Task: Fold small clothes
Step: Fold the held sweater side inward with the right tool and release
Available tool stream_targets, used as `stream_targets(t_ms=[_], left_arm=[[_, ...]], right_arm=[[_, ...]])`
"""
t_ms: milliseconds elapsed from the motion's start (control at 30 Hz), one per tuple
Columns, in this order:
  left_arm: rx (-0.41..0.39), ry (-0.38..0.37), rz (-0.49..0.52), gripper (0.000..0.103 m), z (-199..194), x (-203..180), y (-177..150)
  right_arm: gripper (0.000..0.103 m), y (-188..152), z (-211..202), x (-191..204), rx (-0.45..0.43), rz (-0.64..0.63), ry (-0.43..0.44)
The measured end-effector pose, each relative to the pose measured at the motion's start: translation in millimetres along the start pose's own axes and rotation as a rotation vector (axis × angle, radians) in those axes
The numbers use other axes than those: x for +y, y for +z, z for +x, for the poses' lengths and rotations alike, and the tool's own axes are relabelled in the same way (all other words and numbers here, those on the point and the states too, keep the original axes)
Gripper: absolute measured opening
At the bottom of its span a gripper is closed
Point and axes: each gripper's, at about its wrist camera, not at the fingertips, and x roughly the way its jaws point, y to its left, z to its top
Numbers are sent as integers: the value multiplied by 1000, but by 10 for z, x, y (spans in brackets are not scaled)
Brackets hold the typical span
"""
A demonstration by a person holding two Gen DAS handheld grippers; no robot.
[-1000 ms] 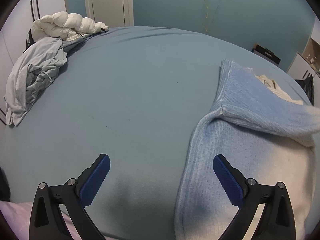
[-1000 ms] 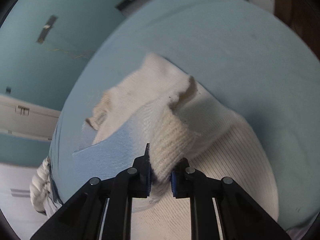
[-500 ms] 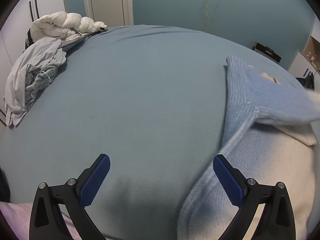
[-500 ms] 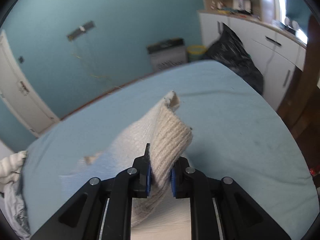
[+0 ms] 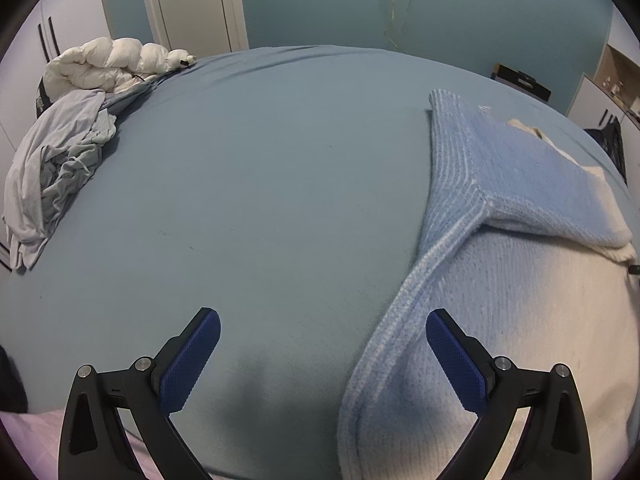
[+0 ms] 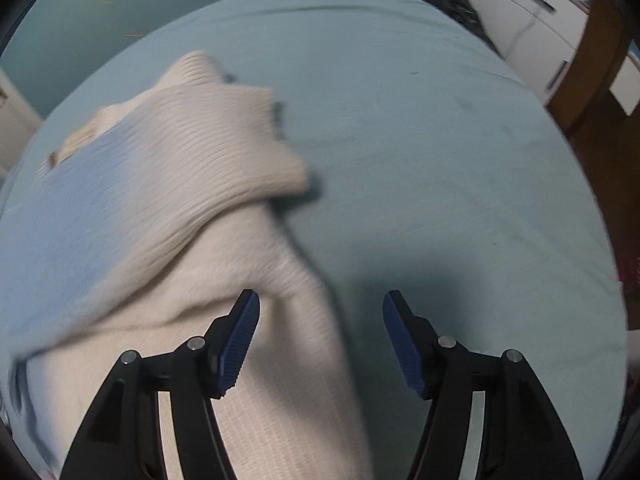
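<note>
A teal-walled bedroom holds a wide bed under a smooth blue fitted sheet (image 5: 280, 184). The blue-and-cream ribbed knit sweater (image 5: 520, 292) lies flat ahead and to the right of the left gripper (image 5: 322, 364), whose jaws are spread and empty. The right gripper (image 6: 320, 340) is likewise spread, holding nothing, with the sweater ahead and to its left. One sleeve (image 6: 224, 160) is already folded across the body; the other side and the lengthwise halving seem left. The sweater's long axis runs away from both grippers, collar at the far end. A crumpled grey heap of clothes (image 5: 56, 172) waits far left.
</note>
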Motion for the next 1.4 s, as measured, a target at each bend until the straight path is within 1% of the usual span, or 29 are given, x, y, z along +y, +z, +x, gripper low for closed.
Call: stream_targets(t_ms=[67, 100, 167, 233, 267, 333, 400, 433, 467, 533, 600, 667, 700, 767, 800, 833, 867, 900, 967, 1000, 1033, 1100, 1133, 1167, 1200, 1267, 1333, 1367, 1400], left_arm=[[0, 2, 9, 103, -3, -15, -8], [-2, 8, 17, 103, -7, -25, -12], [-7, 17, 27, 103, -12, -28, -16], [-5, 16, 25, 103, -2, -25, -12], [-3, 13, 21, 103, 4, -20, -11], [2, 9, 18, 103, 16, -13, -7], [0, 15, 18, 103, 17, 4, -1], [0, 16, 15, 103, 15, 11, -1], [1, 10, 9, 103, 11, 24, 3], [3, 1, 0, 103, 3, 36, 6], [-3, -6, -5, 103, -13, 36, 13], [-9, -4, -6, 103, -23, 35, 15], [-11, -5, -9, 103, -23, 39, 16], [-5, -8, -14, 103, -11, 46, 14], [0, -4, -17, 103, 2, 53, 12], [4, 2, -19, 103, 7, 56, 9], [7, 7, -16, 103, 14, 59, 5], [7, 11, -13, 103, 11, 58, 6], [1, 25, -10, 103, -7, 72, 7], [0, 26, -11, 103, -20, 88, 14], [-1, 22, -16, 103, -39, 114, 26], [-16, 22, -33, 103, -99, 199, 58], [-23, 23, -45, 103, -130, 251, 78], [-26, 24, -58, 103, -155, 313, 103], [-28, 23, -70, 103, -167, 357, 119], [-38, 20, -111, 103, -210, 514, 154], [-43, 22, -143, 103, -227, 619, 159], [-44, 17, -169, 103, -234, 699, 165], [-45, 9, -186, 103, -237, 748, 167]], right_arm=[[61, 36, 121, 82, 15, -14, -28], [60, 69, 136, 83, 3, 2, -43], [60, 178, 53, -40, -72, 102, -64], [61, 226, -34, -266, -140, 230, -29], [61, 237, 14, -352, -131, 273, -21], [62, 231, 186, -380, -83, 272, -81], [80, 196, 235, -352, -109, 254, -178], [94, 175, 253, -348, -116, 255, -218], [101, 180, 291, -379, -99, 261, -218], [101, 177, 342, -495, -42, 301, -130], [101, 182, 250, -539, -18, 321, -75], [101, 139, 41, -493, -31, 317, -46], [101, 111, -85, -457, -56, 311, -72], [101, 26, -374, -292, -119, 281, -186], [101, -6, -498, -130, -143, 238, -215], [101, -25, -603, 96, -156, 175, -209], [101, 4, -652, 273, -161, 128, -190], [101, -30, -713, 553, -163, 80, -151], [101, -78, -786, 1238, -125, -5, 2], [101, -154, -805, 1570, -89, -46, 98], [101, -271, -801, 1846, -52, -82, 175], [101, -446, -734, 2576, 52, -147, 321], [97, -532, -661, 2921, 110, -167, 399], [90, -632, -583, 3228, 163, -178, 458], [86, -661, -466, 3437, 213, -186, 489], [62, -742, -209, 3824, 307, -177, 541], [57, -822, -60, 4122, 377, -119, 570], [51, -862, -188, 4203, 388, -99, 580], [42, -895, -253, 4320, 391, -89, 588]])
